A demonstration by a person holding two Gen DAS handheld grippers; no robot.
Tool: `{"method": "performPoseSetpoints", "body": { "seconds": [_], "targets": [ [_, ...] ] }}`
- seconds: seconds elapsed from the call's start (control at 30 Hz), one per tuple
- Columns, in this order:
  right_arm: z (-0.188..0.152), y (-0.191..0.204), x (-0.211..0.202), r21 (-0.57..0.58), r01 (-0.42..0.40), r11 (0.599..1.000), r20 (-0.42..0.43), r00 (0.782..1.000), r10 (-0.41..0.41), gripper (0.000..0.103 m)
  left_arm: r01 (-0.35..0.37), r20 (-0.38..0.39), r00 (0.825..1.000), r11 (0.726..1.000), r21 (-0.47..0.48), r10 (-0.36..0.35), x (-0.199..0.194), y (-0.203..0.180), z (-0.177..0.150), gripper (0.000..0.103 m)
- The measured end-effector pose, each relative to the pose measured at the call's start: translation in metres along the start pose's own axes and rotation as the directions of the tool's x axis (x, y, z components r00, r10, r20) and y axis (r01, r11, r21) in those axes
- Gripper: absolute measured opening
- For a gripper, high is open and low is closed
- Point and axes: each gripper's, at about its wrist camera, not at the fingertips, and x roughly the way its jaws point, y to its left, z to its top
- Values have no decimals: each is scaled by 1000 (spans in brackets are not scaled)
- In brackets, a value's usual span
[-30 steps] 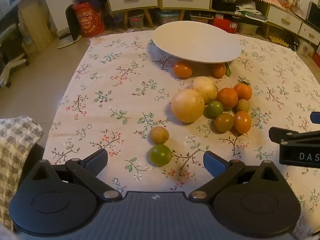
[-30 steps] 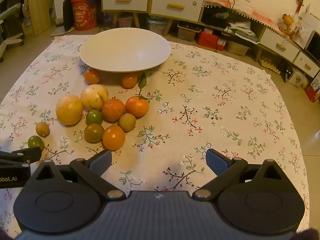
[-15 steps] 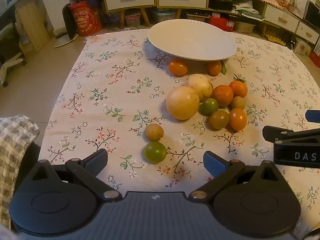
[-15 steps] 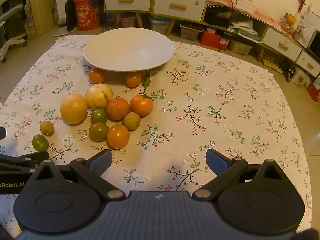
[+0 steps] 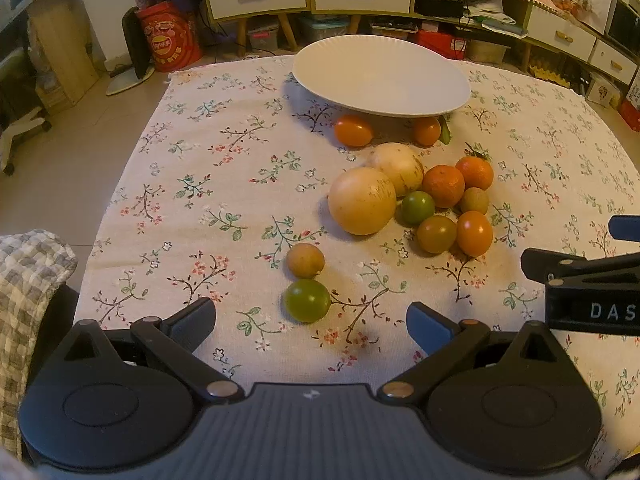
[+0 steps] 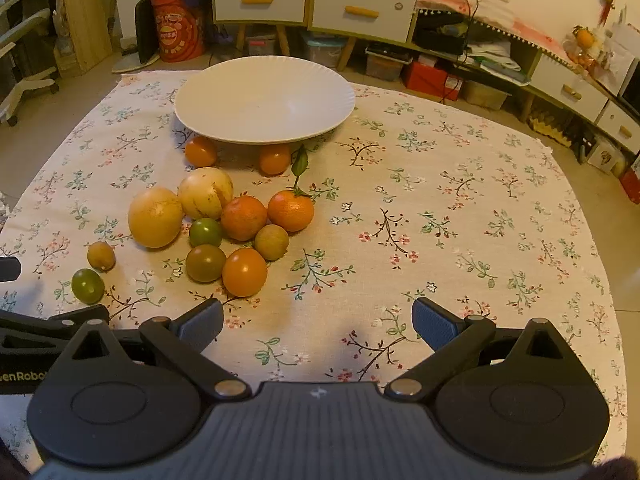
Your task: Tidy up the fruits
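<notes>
- Both claws have drifted a little nearer the fruit than a second ago, so the pile sits lower and larger in each view; no fruit has changed place.
- Furthest left, the left claw hangs wide open and empty, and the green tomato lies on the cloth just ahead of the gap between its fingers, with the small brown fruit touching it or nearly so on the far side.
- My guess is the first pick is only beginning: the white plate holds nothing at all, and that green tomato looks the easiest thing to take.
- Middle ground: the big yellow fruit and its neighbours bunch close together, many touching, so a claw going in there could nudge the round ones rolling.
- Two orange tomatoes lie tucked at the plate's near rim, partly under it, awkward to reach from above.
- Right of the pile, the right claw is spread open too, holding nothing, above bare floral cloth.
- Bench room is generous on the right and far left; the cloth's edges drop to floor at the left and right sides.
</notes>
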Motion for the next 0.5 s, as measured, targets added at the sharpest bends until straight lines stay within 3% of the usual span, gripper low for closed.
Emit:
{"method": "performPoseSetpoints", "body": {
  "seconds": [0.5],
  "targets": [
    [0,1,0,2,-4,1000,1,1000,4,101,3,-2,1000,1000,3,-3,1,0,-2,88]
  ]
}}
